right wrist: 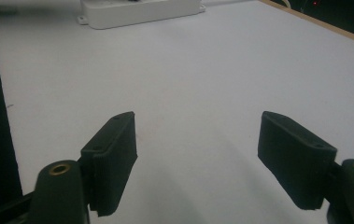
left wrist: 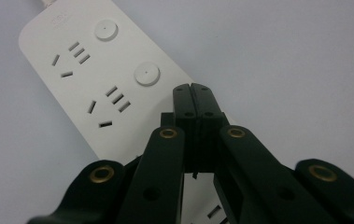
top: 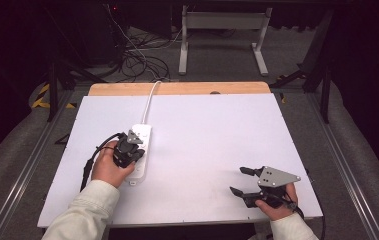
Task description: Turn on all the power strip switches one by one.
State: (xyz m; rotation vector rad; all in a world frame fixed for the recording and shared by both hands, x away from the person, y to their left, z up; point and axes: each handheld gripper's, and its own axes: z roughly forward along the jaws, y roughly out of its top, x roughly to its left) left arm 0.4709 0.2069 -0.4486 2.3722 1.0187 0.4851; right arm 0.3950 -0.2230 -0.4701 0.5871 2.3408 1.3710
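Left gripper view, jaws: the two black jaws of the left gripper (left wrist: 193, 88) are seen pressed flat together, with nothing between them.
Left gripper view, tip position: the closed tips are held over the long edge of the white power strip (left wrist: 95, 84), just beside the second round button (left wrist: 146, 73); contact with the strip cannot be confirmed.
Left gripper view, strip face: two socket groups and two round buttons are shown uncovered beyond the tips; the first button (left wrist: 106, 30) lies near the strip's far end.
High view, left hand: the left hand (top: 108, 167) is wrapped around the left gripper (top: 129, 145) from behind, and the gripper is pointed forward and down onto the strip's middle.
High view, strip location: the power strip (top: 144, 131) is laid lengthwise on the left half of the white table (top: 217, 130), and its white cord (top: 149, 100) is run off over the far wooden edge (top: 177, 88).
Right gripper view, jaws: the jaws of the right gripper (right wrist: 198, 140) are spread wide apart and nothing is gripped; bare white surface is seen between them.
High view, right hand: the right gripper (top: 243, 181) is held by the right hand (top: 277, 202) near the front right corner, jaws pointed left across the table, well apart from the strip.
High view, open room: a broad bare area is left between the two grippers and across the right and far parts of the table.
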